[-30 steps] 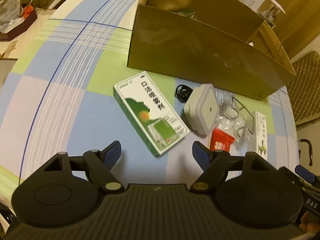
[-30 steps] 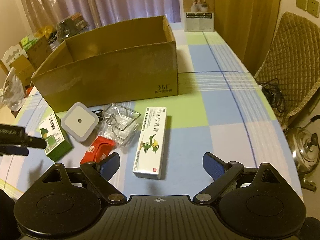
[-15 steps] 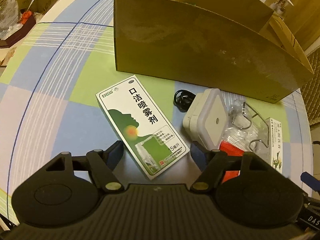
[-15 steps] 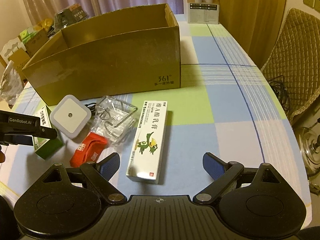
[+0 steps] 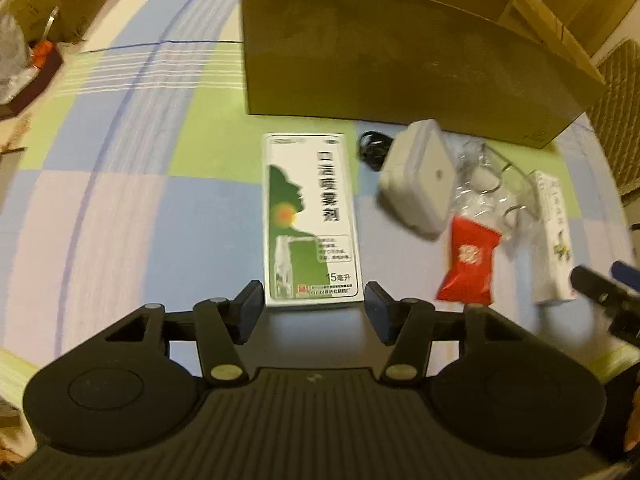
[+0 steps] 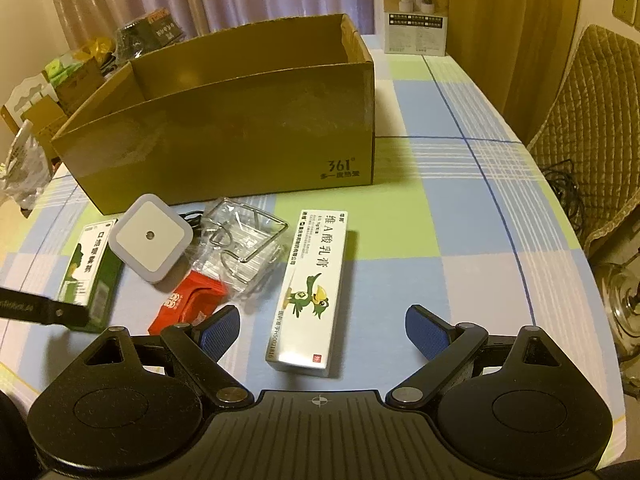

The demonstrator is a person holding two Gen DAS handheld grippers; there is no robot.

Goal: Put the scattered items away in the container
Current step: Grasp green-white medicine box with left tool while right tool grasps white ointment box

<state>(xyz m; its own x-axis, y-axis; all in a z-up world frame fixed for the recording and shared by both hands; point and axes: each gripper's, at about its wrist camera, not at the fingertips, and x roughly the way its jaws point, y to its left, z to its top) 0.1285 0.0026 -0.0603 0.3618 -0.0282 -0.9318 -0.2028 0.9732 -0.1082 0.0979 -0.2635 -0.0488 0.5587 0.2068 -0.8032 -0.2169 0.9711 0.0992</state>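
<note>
My left gripper (image 5: 314, 310) is spread just wider than the green spray box (image 5: 310, 216), fingers flanking its near end. My right gripper (image 6: 322, 332) gapes wide over the white ointment box (image 6: 310, 292). The cardboard box (image 6: 240, 136) stands behind; the tablecloth (image 6: 460, 240) lies bare rightward.

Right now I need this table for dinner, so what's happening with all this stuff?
A person is tidying it with two handheld grippers. The left gripper, open, is lined up on the green spray box; the right gripper, open, faces the long white ointment box. The night light, red packet and bagged wire rack lie on the table. None of these is in the cardboard box yet.
</note>
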